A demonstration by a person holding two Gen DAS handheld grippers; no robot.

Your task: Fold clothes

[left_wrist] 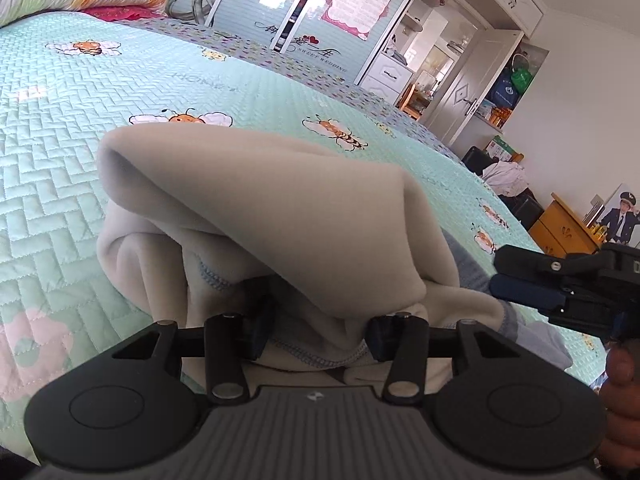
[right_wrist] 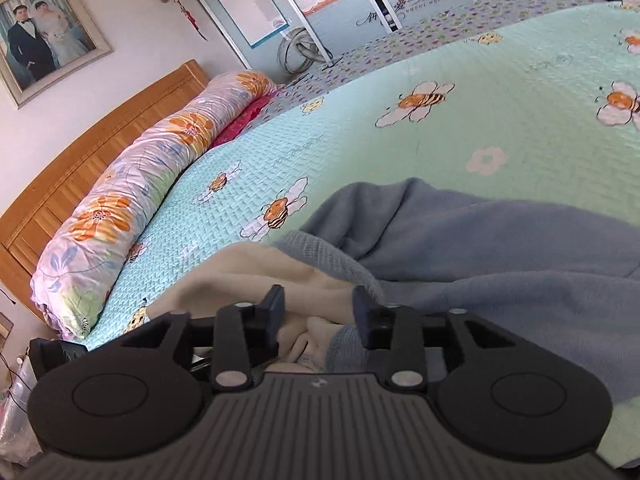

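Note:
A garment with a blue outside (right_wrist: 500, 260) and a beige fleece lining (left_wrist: 280, 208) lies bunched on the bed. In the left wrist view its lining rises like a tent over my left gripper (left_wrist: 318, 328). The jaws stand half apart with a thick fold and a blue-stitched hem filling the gap, and both pads touch cloth. My right gripper (right_wrist: 320, 310) is open just above the spot where lining (right_wrist: 248, 276) and blue cloth meet, its pads clear of the fabric. From the left wrist view, the right gripper (left_wrist: 500, 276) sits at the garment's right side.
The mint quilted bed cover (left_wrist: 120, 80) with bee prints stretches beyond the garment. A rolled floral quilt (right_wrist: 140, 184) lies along the wooden headboard (right_wrist: 80, 136). A wardrobe (left_wrist: 320, 0) and a wooden cabinet (left_wrist: 560, 228) stand past the bed. A thumb (left_wrist: 620, 364) shows at the right edge.

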